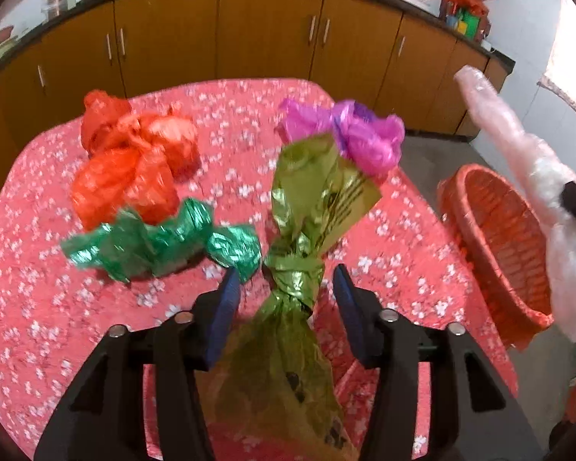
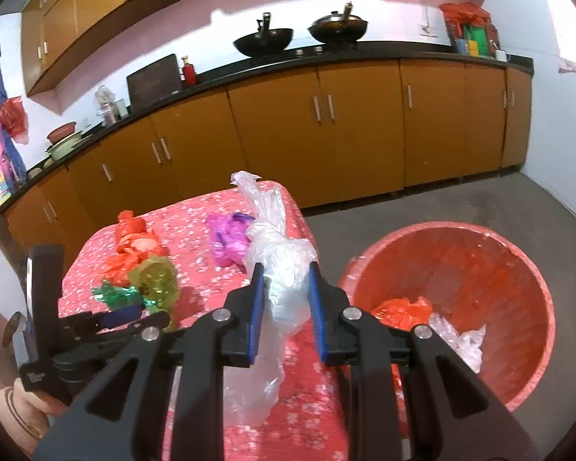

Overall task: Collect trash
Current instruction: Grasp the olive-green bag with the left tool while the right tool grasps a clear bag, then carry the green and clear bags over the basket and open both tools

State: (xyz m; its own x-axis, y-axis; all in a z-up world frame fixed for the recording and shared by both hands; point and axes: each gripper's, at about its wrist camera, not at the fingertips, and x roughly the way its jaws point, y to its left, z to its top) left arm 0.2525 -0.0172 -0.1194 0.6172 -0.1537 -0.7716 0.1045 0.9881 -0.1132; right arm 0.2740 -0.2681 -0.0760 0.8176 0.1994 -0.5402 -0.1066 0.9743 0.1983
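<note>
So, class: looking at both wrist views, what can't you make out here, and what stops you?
- Left wrist view: the olive-green bag's lower end is cut off by the frame's bottom edge; its printing is blurred.
- Left wrist view: the orange basket's far side is hidden by the clear bag.
- Right wrist view: the basket's bottom is partly hidden by the right gripper.
- Right wrist view: countertop items are too small to identify.

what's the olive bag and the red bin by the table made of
Olive bag: thin, glossy, see-through plastic film, judging by its crinkles, shine and knot. Red bin: looks like rigid moulded plastic in the right wrist view; the left wrist view suggests a ribbed or woven wall, so uncertain.
</note>
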